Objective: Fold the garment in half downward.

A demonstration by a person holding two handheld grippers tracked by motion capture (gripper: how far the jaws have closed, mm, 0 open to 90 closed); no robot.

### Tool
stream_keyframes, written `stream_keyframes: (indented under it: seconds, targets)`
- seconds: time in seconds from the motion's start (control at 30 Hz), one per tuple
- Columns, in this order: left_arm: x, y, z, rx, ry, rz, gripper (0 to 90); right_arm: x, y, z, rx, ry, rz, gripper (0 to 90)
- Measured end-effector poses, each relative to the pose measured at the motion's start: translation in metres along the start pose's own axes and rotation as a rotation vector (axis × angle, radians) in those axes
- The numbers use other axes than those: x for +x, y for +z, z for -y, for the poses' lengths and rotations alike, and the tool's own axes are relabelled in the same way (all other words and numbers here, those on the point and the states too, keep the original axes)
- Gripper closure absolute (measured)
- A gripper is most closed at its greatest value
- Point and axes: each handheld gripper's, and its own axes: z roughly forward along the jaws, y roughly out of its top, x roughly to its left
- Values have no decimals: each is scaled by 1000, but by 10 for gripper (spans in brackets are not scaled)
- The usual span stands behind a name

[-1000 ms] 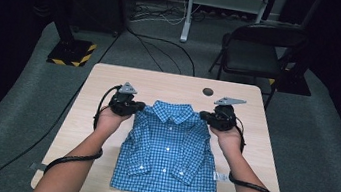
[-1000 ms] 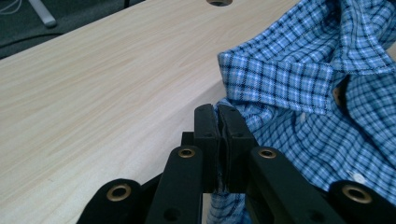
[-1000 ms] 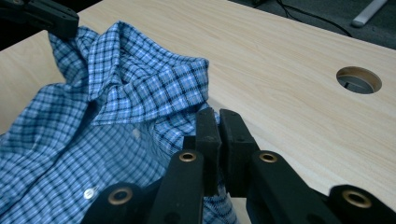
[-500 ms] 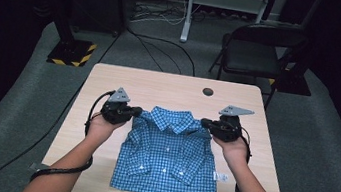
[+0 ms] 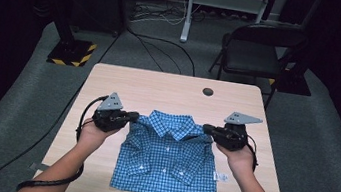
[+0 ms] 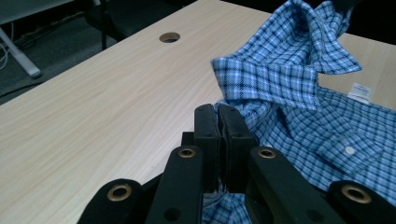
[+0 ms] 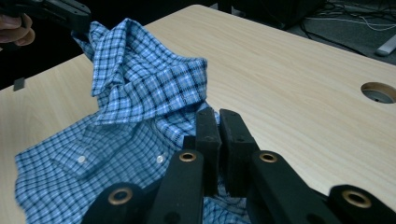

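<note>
A small blue checked shirt (image 5: 168, 161) lies front up on the wooden table (image 5: 169, 93), collar toward the far side. My left gripper (image 5: 132, 117) is shut on the shirt's left shoulder, and my right gripper (image 5: 206, 129) is shut on its right shoulder. Both shoulders are lifted off the table while the hem still rests on it. In the left gripper view the jaws pinch the checked cloth (image 6: 289, 79) just under the collar. The right gripper view has its jaws closed on the shirt (image 7: 140, 93), with the other gripper at the top left.
A round cable hole (image 5: 208, 91) sits near the table's far edge. A white tag (image 5: 220, 176) pokes out at the shirt's right side. A black chair (image 5: 256, 47) stands beyond the table, and cables (image 5: 166, 40) run over the grey floor.
Both grippers have pulled back toward the near side and lifted, raising the shirt's shoulders. The shirt has slid nearer with them.
</note>
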Motion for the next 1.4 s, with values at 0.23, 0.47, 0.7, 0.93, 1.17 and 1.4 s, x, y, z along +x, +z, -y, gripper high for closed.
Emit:
stream_keyframes:
  seconds: [0.23, 0.47, 0.7, 0.93, 1.17, 1.4]
  targets:
    - [-20, -10, 13, 13, 14, 45, 870, 13, -9, 19, 12, 7, -29, 868]
    - [-36, -18, 34, 21, -5, 90, 870, 24, -14, 38, 27, 17, -57, 868]
    - [-48, -24, 51, 29, -33, 136, 870, 40, -20, 57, 42, 17, -86, 868]
    - [-64, -35, 56, 8, -44, 176, 869, 48, -33, 73, 21, 54, -110, 868]
    - [-83, -41, 71, 48, -43, 206, 869, 63, -45, 91, 27, 63, -130, 868]
    - [-94, -30, 98, 120, -70, 223, 868, 73, -38, 119, 83, 87, -137, 868]
